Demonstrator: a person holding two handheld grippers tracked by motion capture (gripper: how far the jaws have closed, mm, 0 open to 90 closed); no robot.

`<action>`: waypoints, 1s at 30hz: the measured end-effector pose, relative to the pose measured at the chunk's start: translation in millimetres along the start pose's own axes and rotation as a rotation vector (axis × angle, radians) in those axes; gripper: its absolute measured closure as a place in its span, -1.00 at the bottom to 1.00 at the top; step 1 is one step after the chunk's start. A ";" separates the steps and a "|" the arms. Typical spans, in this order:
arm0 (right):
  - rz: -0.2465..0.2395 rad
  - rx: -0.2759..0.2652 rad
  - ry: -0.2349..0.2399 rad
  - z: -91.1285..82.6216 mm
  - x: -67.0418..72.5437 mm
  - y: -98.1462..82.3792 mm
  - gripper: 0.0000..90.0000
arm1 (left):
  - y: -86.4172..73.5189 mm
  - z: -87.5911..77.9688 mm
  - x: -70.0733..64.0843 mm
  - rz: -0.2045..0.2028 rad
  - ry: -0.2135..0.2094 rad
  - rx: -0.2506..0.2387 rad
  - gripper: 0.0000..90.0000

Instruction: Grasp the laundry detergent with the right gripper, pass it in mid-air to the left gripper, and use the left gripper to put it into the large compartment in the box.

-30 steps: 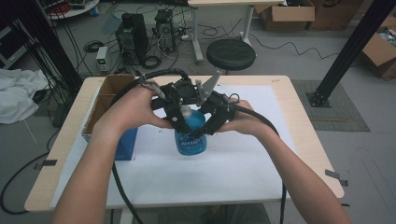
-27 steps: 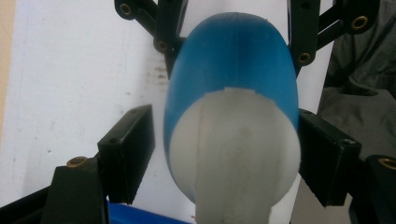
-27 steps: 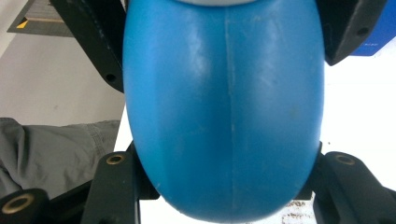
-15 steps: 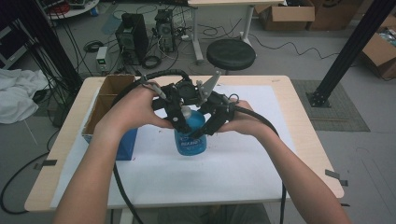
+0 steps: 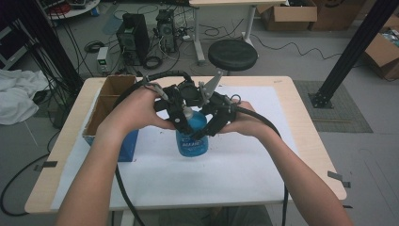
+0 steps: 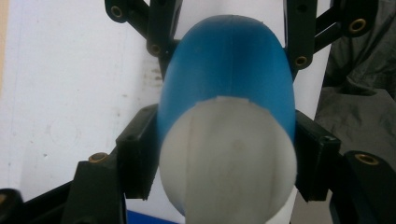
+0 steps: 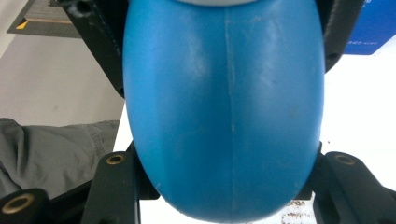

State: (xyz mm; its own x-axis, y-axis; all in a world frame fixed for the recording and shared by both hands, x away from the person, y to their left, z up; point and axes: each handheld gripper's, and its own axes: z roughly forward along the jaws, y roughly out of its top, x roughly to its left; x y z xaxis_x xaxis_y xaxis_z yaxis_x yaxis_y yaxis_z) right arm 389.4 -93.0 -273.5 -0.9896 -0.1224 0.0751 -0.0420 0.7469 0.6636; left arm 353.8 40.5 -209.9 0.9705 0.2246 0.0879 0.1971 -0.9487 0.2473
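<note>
A blue bottle (image 5: pixel 192 136) with a white cap (image 5: pixel 187 113) stands upright on the white sheet (image 5: pixel 244 169) that covers the surface (image 5: pixel 308 113), just right of the open cardboard box (image 5: pixel 110 101) at the left edge. Both grippers meet over the bottle.

The left gripper (image 5: pixel 181 115) comes in from the box side, and its fingers (image 6: pixel 135 158) sit on either side of the cap — they have just been closing in, and in the left gripper view the pads look to lie against the cap's sides where it joins the blue shoulder. The right gripper (image 5: pixel 211 125) comes in from the side away from the box; its fingers (image 7: pixel 112 186) are clamped on the blue body below the cap, which bulges between them in the right gripper view.

Each hand wraps its gripper close to the bottle, the left hand (image 5: pixel 136 110) nearer the box, the right hand (image 5: pixel 247 120) on the far side. Black cables (image 5: pixel 122 188) trail back from both grippers toward the person's edge of the surface.
</note>
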 end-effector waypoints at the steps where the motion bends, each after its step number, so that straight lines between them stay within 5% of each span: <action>1: 0.000 0.001 0.001 0.0 -0.1 -0.1 0.00 | -0.1 0.0 0.2 -0.001 -0.003 -0.003 -0.17; 11: 0.018 -0.022 0.013 -0.9 -0.8 -0.2 -0.02 | -1.2 -3.6 3.8 -0.012 -0.022 -0.018 -0.15; 20: 0.028 -0.029 0.032 1.8 -1.2 -0.5 -0.05 | 1.4 -4.4 7.8 -0.024 -0.059 0.024 -0.15; 21: 0.025 -0.034 0.025 3.1 -0.8 -1.5 -0.21 | 1.5 -4.8 8.0 -0.044 -0.061 0.014 -0.15; 27: 0.031 -0.021 -0.010 3.7 -2.4 -6.5 -0.39 | 1.6 -13.1 14.6 -0.090 -0.062 0.064 -0.15; 30: 0.075 -0.006 -0.051 -2.6 -5.0 -13.7 -0.52 | -0.9 -18.3 18.7 -0.146 -0.049 0.088 -0.15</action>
State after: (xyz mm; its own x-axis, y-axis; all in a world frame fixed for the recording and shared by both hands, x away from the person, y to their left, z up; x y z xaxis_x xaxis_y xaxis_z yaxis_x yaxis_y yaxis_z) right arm 395.3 -104.3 -281.1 -0.9957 -0.0327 0.0863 0.0328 0.7489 0.6619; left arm 369.3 49.6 -190.7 0.9357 0.3526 0.0092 0.3461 -0.9229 0.1684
